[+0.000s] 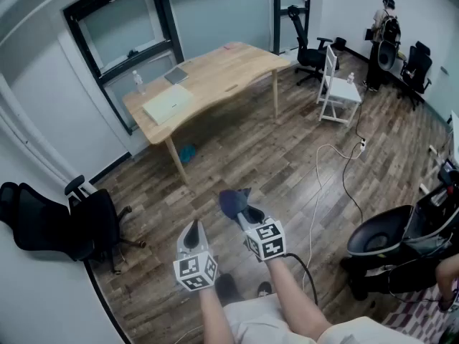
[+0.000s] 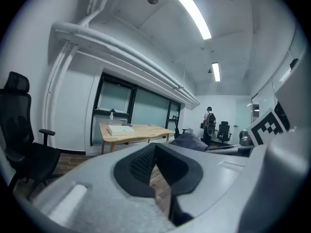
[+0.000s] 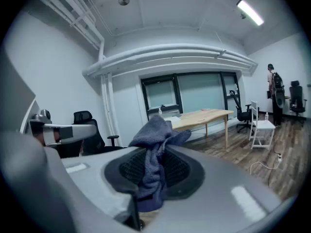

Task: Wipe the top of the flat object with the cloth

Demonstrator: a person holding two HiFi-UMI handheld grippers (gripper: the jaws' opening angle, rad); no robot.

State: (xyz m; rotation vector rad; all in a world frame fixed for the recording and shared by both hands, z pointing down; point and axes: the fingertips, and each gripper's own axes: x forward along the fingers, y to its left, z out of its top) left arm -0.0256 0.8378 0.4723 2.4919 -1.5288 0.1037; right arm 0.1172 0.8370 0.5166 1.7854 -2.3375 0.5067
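Both claws hang low over the wood floor (image 1: 280,156), close to my body. My left gripper (image 2: 155,163) is clenched, with nothing between its pads. My right gripper (image 3: 154,174) is grasping the dark blue cloth (image 3: 155,142), which stands bunched up above the jaws. The pale flat object (image 1: 168,104) lies on the wooden table (image 1: 222,67), well apart from both grippers, near a clear bottle (image 1: 138,82).

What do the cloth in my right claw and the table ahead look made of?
Cloth: dark blue, probably soft terry or microfibre, judging by its fuzzy nap and limp folds. Table: pale wood-look top, matte, no glare; whether solid or veneer, I cannot tell.
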